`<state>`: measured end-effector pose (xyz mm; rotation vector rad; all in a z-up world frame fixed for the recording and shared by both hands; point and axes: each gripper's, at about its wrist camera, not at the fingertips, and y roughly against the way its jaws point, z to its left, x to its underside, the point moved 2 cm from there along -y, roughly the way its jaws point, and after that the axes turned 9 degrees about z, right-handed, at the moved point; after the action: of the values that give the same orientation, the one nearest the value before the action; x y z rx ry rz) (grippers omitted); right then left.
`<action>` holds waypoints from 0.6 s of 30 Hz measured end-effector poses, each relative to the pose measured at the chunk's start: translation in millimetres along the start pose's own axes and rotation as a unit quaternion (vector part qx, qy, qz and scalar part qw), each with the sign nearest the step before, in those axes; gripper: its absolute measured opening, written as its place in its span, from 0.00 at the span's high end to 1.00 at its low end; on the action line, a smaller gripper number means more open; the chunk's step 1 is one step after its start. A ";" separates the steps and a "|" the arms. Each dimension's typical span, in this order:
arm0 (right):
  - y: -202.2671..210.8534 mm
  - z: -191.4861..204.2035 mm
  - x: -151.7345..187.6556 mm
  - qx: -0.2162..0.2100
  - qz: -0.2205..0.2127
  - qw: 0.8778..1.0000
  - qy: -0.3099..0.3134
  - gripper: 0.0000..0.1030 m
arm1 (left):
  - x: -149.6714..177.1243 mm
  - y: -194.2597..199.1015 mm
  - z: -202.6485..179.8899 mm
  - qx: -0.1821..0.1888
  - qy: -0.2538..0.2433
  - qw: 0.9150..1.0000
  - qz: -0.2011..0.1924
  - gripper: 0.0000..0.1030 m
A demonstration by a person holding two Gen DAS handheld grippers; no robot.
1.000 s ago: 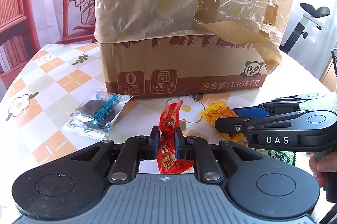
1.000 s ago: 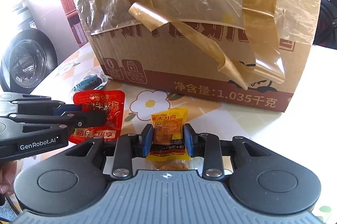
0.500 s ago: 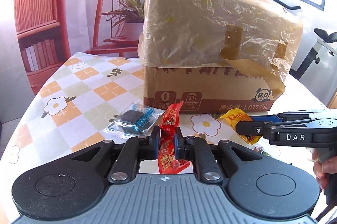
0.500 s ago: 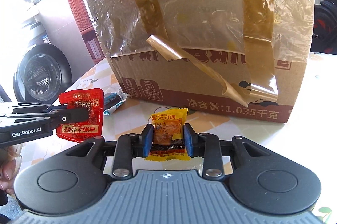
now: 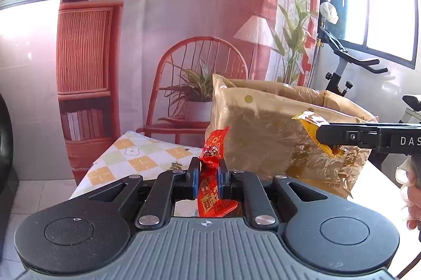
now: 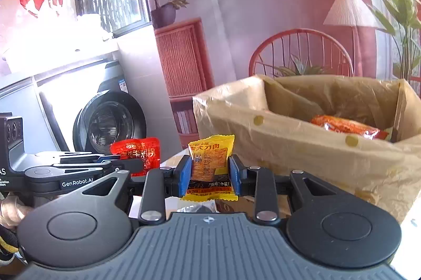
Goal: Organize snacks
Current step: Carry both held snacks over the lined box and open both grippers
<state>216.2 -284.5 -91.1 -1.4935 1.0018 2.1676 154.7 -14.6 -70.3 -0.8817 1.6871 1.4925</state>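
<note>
Lined cardboard box (image 6: 302, 148) on the counter (image 5: 126, 158), mouth open, one orange packet (image 6: 347, 127) already inside. Best to carry both packets clear over the near rim before letting go, one at a time. Left tongs (image 5: 208, 176) clamped tight on red packet (image 5: 210, 182); right tongs (image 6: 209, 174) gripping yellow packet (image 6: 210, 164). A second ago both sat low, facing the box's printed side; now raised to rim level.

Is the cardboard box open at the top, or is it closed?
Open. The right wrist view looks into the cardboard box past its plastic-lined rim, and an orange snack packet lies inside.
</note>
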 end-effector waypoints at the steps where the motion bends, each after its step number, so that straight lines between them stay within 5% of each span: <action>1: 2.6 -1.4 -7.2 0.002 -0.012 1.000 0.001 0.68 | -4.8 1.9 -0.8 0.002 -0.001 1.000 -0.005 0.86; 11: 13.3 -60.4 -40.7 0.134 -0.048 0.989 -0.038 0.68 | -81.8 -6.7 -41.2 0.034 -0.067 0.995 -0.068 0.86; 18: 1.4 -95.8 -34.0 0.200 -0.017 0.977 -0.066 0.68 | -111.0 -63.3 -79.4 0.076 -0.090 0.992 -0.038 0.86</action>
<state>294.2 -348.7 -79.5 -1.1552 1.2626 1.8681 260.8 -95.8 -1.2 -0.7012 1.5938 1.3321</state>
